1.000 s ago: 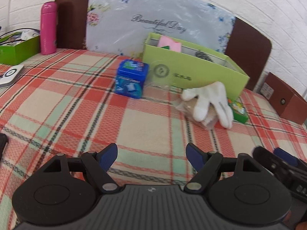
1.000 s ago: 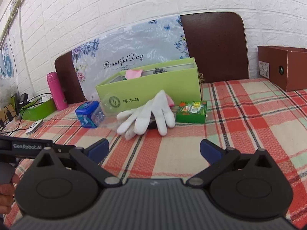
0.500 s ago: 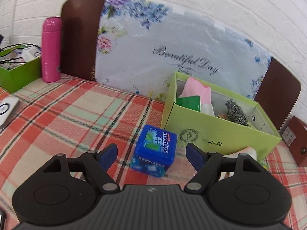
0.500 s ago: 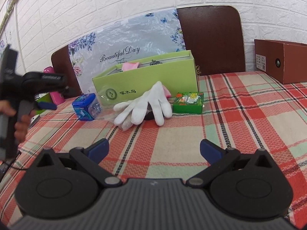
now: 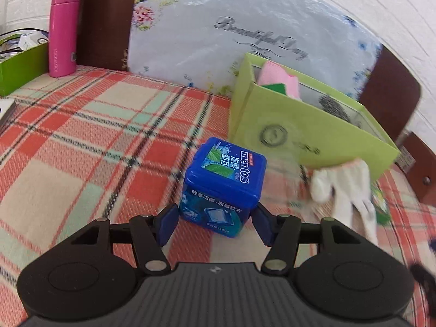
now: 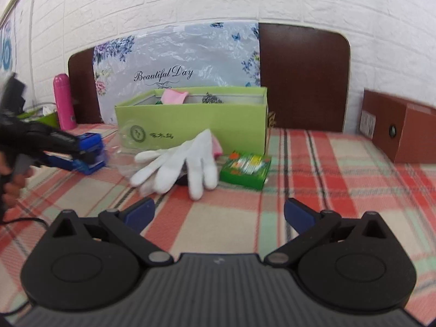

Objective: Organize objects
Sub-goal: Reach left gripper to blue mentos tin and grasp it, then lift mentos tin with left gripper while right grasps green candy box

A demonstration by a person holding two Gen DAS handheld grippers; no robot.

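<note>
A blue Mentos box [image 5: 223, 185] stands on the plaid cloth between the fingers of my left gripper [image 5: 215, 224]. The jaws are open, one pad on each side of the box's base, with small gaps showing. The box also shows in the right wrist view [image 6: 91, 150], with the left gripper around it. A light green open box [image 5: 308, 136] [image 6: 190, 128] stands behind, holding a pink cloth and a steel scourer. A white glove [image 6: 179, 163] and a small green packet [image 6: 245, 167] lie in front of it. My right gripper [image 6: 219, 214] is open and empty above the cloth.
A pink bottle [image 5: 62, 30] and a green tray [image 5: 19, 65] stand at the far left. A brown box [image 6: 400, 133] sits at the far right. A floral board [image 6: 177, 70] leans on the brick wall. A clear plastic bag [image 6: 122, 150] lies by the glove.
My left gripper has moved forward and down to the Mentos box, so its open fingers now straddle the box. The right gripper has shifted slightly and stays open.
</note>
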